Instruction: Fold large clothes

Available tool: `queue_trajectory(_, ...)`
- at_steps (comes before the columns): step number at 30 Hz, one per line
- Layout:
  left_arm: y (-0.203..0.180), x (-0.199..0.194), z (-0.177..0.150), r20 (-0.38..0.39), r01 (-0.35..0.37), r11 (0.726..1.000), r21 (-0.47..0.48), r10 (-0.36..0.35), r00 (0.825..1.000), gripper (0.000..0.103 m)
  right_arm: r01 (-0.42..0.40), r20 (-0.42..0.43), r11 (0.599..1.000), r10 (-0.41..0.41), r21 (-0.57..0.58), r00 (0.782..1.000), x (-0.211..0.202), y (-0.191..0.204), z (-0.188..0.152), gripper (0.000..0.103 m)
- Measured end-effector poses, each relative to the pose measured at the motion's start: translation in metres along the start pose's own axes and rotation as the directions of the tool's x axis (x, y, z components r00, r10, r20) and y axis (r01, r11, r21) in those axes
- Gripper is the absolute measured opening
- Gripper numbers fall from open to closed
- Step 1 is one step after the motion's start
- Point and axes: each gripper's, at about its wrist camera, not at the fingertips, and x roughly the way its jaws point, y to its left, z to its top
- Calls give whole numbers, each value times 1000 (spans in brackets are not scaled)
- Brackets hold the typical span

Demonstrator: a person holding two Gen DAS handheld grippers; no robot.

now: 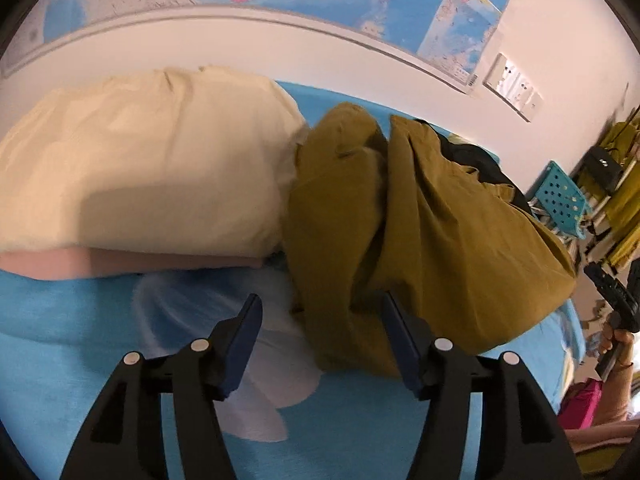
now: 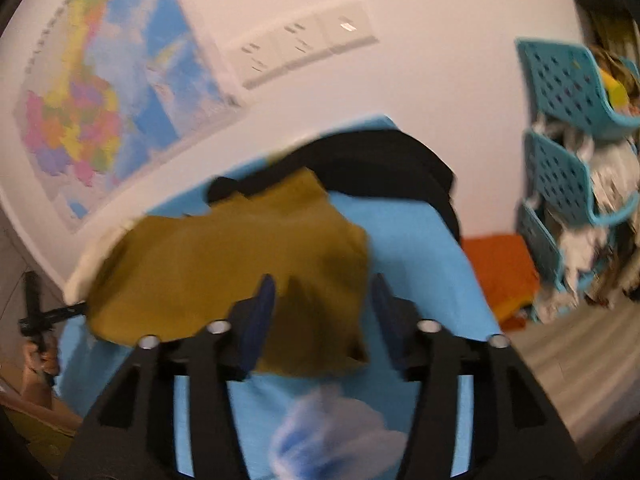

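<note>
mustard cloth (image 1: 420, 240) lies bunched in a loose heap on the blue bedsheet (image 1: 60, 340), pressed against the cream pillow (image 1: 140, 160) on one side and overlapping a black garment (image 1: 476, 160) at its far edge. my left hand-held gripper (image 1: 320, 336) has its jaws standing apart, nothing pinched; one blue pad sits just at the hem of the cloth, the other over a white-and-pale-blue patch on the sheet (printed or loose, i cannot tell). through the right wrist camera, blurred, my right hand-held gripper (image 2: 322, 320) is likewise parted and empty, with the mustard cloth seen past and between its fingers but not pressed by them. i see maps (image 2: 100, 120) on the wall and turquoise baskets (image 2: 568, 160) stacked off to the side.
</note>
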Motion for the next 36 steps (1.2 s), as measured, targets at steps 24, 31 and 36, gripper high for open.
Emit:
queue_trajectory(24,-84,-10,39,86,-87,971,221,70,994,52,27,-50,978,-38,-205,998,50,60,19,42)
queue_trajectory(31,-102,53,48,-51,-47,968,245,61,997,46,33,-190,954,-94,-299,977,118,80,14,2)
queue_trajectory(36,-101,71,52,-65,-85,967,241,103,993,42,83,-112,958,-118,-274,987,121,82,28,2)
